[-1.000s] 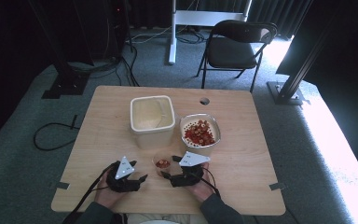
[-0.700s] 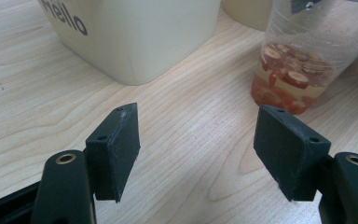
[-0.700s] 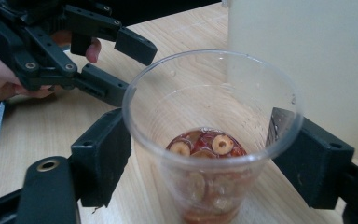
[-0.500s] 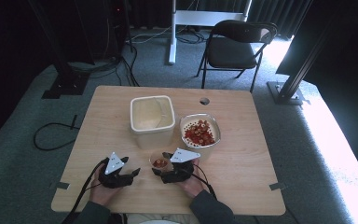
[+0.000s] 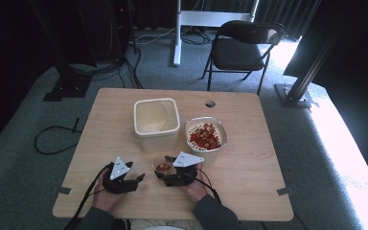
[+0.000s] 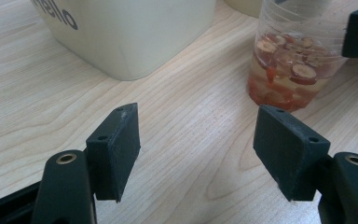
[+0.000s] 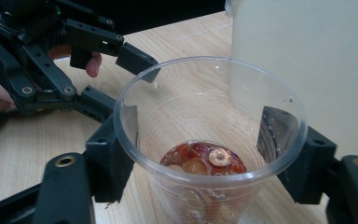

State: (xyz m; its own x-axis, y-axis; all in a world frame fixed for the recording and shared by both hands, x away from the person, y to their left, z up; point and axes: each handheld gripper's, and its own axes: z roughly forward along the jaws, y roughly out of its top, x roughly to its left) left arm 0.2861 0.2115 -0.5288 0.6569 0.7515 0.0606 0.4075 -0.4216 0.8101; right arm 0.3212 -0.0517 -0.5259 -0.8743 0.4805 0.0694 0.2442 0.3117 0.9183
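Right gripper [image 7: 200, 158] jaws straddle cup [image 7: 205, 154], closing in, pads at walls, steadying it upright. Left gripper [image 6: 200, 149] jaws half open, empty, cup ahead-right, waiting.

Table [image 5: 249, 182]: pale wood-look top, matt, fine grain lines plain in the left gripper view. Cup [image 7: 209, 154]: clear thin plastic, glossy, rim catching light, wet-looking red and tan fruit slices inside. Right gripper [image 7: 200, 154]: black matt plastic jaws, slightly rough faces, brass-coloured metal rivets at the joints. Left gripper [image 6: 200, 154]: same black matt plastic, 2 flat pads with a dusty finish; grey matt plate on top in the high view. Tub [image 5: 156, 122]: cream plastic, smooth, semi-matt, dark printed lettering. Bowl [image 5: 220, 130]: shiny metal-look rim. Floor: grey carpet, rough. Folding chair [image 5: 242, 48]: black, padded matt seat.
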